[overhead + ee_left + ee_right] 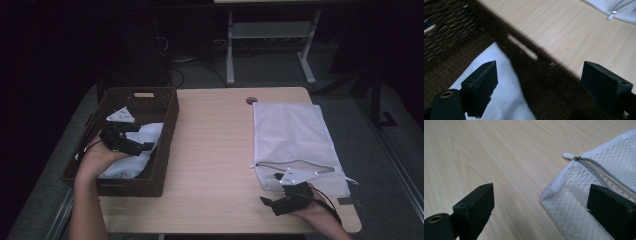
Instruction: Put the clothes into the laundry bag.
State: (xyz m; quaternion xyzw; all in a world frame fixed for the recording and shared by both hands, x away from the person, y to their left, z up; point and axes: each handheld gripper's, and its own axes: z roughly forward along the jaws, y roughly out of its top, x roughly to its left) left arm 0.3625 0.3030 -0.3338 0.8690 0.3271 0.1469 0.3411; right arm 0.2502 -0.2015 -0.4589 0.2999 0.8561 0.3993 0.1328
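Light wood-grain table (215, 150), rectangular, rounded corners, round cable hole (251, 100) near its far edge. Landmark is the hole. Dark woven basket (165, 145) sits well left of the hole, on the table's left end, its left side overhanging the edge; white cloth (135, 160) inside it. White mesh bag (295, 135) lies flat just right of the hole and runs toward the near edge, its grey zipper (596, 170) across the near end, white pull tab (568, 155) resting on the wood. Bare wood between basket and bag.
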